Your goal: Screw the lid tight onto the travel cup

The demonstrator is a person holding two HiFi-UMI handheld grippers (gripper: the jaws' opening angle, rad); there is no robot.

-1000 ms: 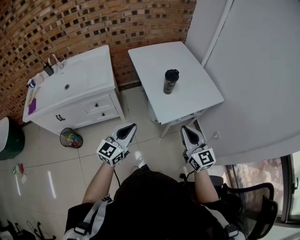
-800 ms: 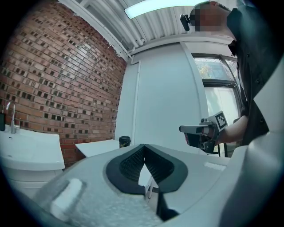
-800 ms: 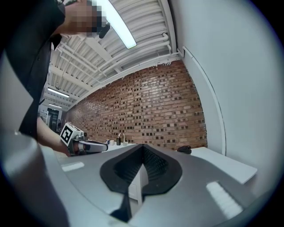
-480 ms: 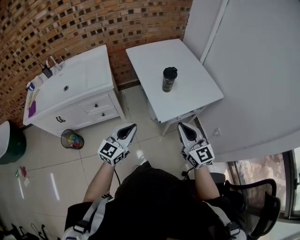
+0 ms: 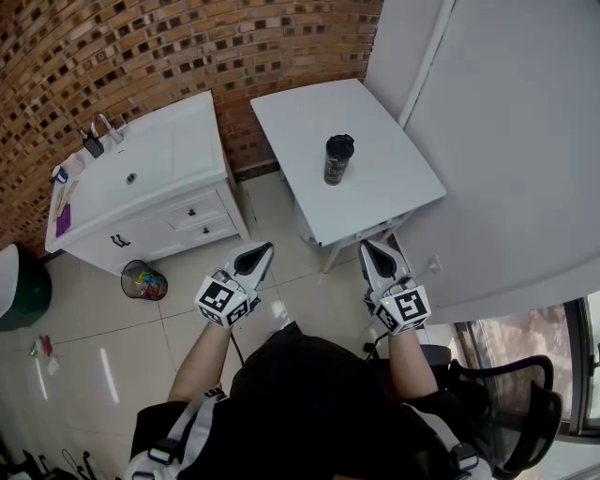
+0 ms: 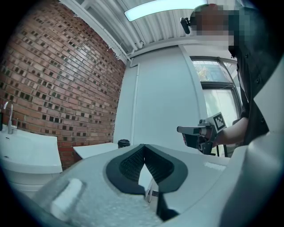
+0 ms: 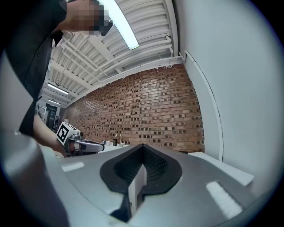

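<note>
Black travel cup [image 5: 338, 167] stands at twelve o'clock on desk [image 5: 394, 197], lid [image 5: 340, 143] on, tightness unreadable; left gripper [image 5: 262, 250], right gripper [image 5: 368, 247] distant, jaws pressed together.

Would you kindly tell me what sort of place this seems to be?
Probably a washroom or utility room indoors: a white vanity with a sink stands against a brick wall, on a glossy tiled floor, beside a small wastebasket.

A brick wall [image 5: 187, 47] runs behind a white sink cabinet [image 5: 187, 150] and a white counter [image 5: 384, 187], which stand side by side. A plain white wall [image 5: 506, 141] is at the right. The floor [image 5: 94, 347] has pale glossy tiles. A small bin [image 5: 142, 279] stands near the cabinet, a window [image 6: 215, 102] is bright, and a long ceiling lamp [image 6: 159, 6] is lit
</note>
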